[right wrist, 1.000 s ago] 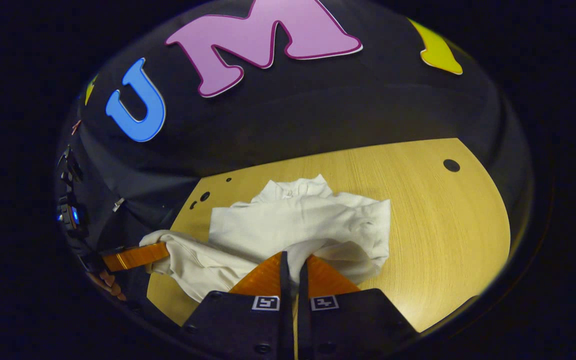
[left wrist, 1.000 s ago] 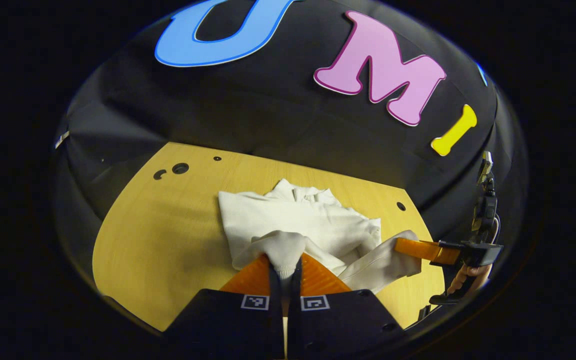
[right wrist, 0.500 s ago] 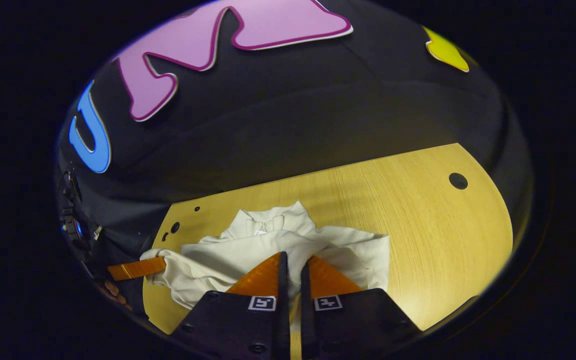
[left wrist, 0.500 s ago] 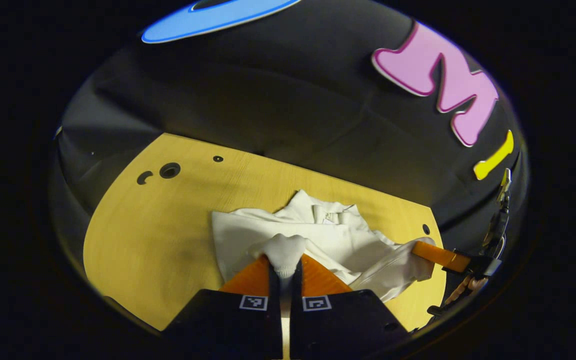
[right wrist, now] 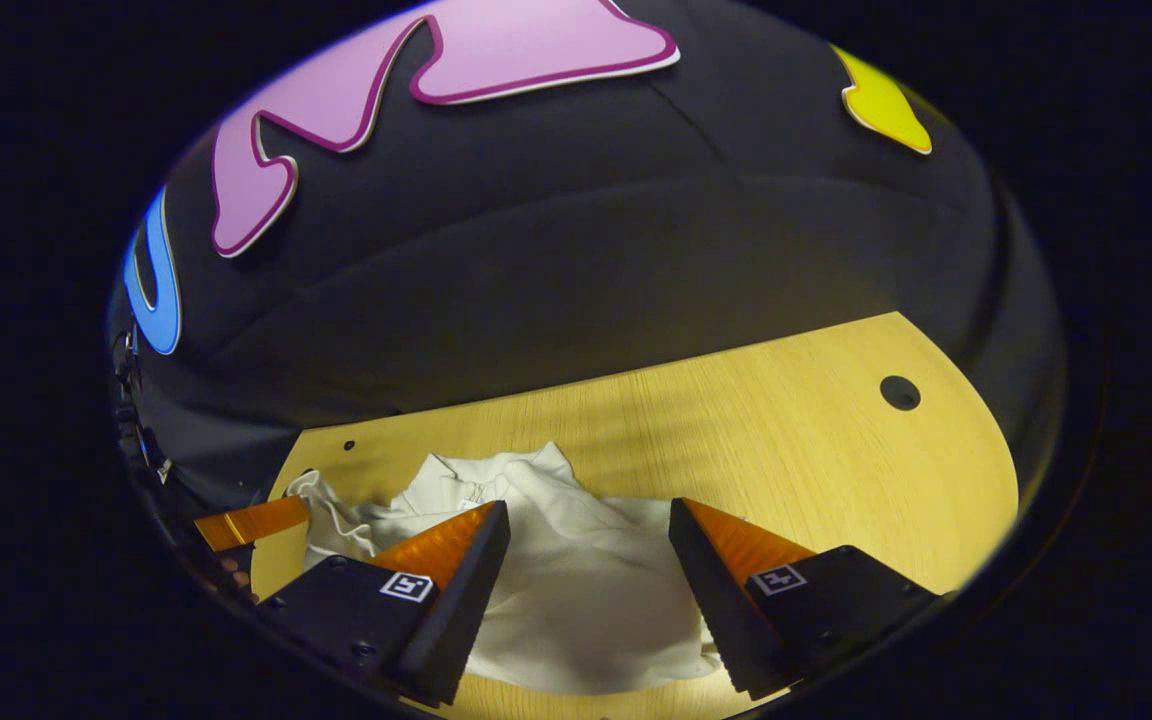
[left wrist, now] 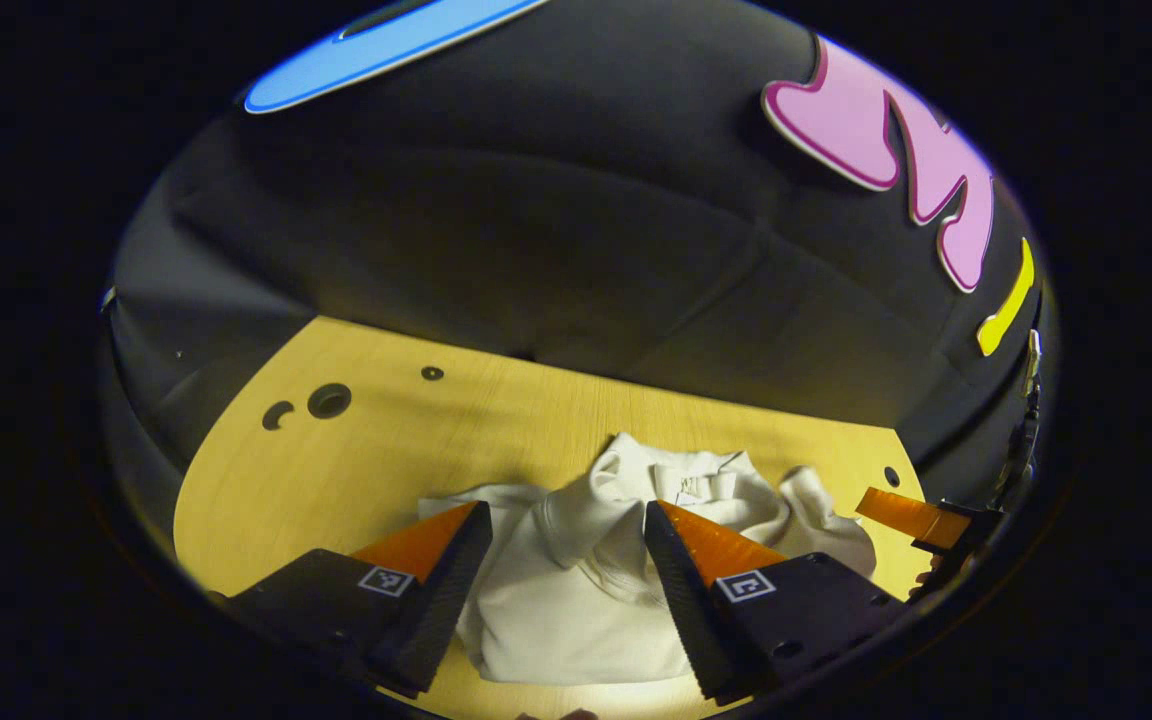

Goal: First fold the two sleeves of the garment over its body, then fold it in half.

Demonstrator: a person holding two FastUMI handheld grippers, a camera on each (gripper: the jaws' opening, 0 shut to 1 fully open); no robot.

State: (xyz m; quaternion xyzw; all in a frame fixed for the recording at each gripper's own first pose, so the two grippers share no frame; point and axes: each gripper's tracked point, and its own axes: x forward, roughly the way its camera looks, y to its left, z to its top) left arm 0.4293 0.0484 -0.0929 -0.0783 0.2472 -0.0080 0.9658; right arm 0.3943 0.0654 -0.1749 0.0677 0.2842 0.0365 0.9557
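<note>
A white garment (left wrist: 586,580) is lying bunched and folded on a light wooden table (left wrist: 356,470), sitting in the lower middle of the left gripper view, its collar turned toward the far wall. In the right gripper view the same garment (right wrist: 576,590) is resting at the lower centre and lower left of the frame. The left gripper (left wrist: 566,540) is hanging over the cloth with its fingers spread wide, gripping nothing; the right gripper (right wrist: 588,535) is likewise standing spread apart above the fabric. At the right edge of the left gripper view, the right gripper (left wrist: 911,515) is showing just beside the garment's far corner. The tabletop is showing wood grain and several round holes (left wrist: 328,400), one of them (right wrist: 900,392) lying at the right in the right gripper view. Black cloth (left wrist: 556,240) is draping the booth wall behind the table.
</note>
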